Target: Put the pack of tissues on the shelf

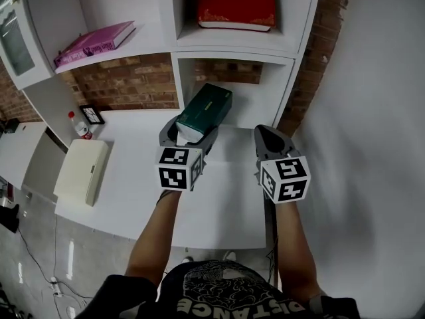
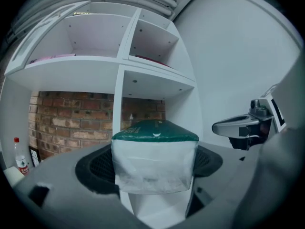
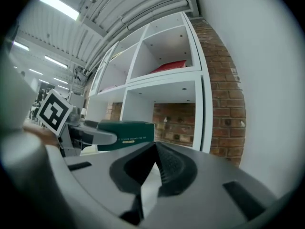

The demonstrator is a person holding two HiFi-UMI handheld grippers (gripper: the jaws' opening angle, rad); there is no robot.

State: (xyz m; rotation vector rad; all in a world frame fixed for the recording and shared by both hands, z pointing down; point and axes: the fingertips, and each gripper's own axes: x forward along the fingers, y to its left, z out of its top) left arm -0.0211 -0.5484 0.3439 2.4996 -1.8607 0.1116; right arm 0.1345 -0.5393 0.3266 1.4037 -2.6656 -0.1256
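The green pack of tissues (image 1: pixel 204 110) is clamped by its white end between the jaws of the left hand-held gripper (image 1: pixel 190 133). It is seen at the centre of the head view, above the white counter (image 1: pixel 146 198) and in front of the shelf's (image 1: pixel 232 55) lower opening. Right of it, the right hand-held gripper (image 1: pixel 269 138) is seen with its jaws pressed together on nothing.

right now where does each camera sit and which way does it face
Head view: on the person's head, looking down at the desk and shelf; both forearms, the left gripper and right gripper show.
Left gripper view: on the left gripper, looking along its jaws, shut on the pack of tissues, toward the shelf; the right gripper shows at right.
Right gripper view: on the right gripper, facing the shelf and brick wall; its jaws together, empty; the left gripper shows at left.
Shared: all three show the pack and shelf.
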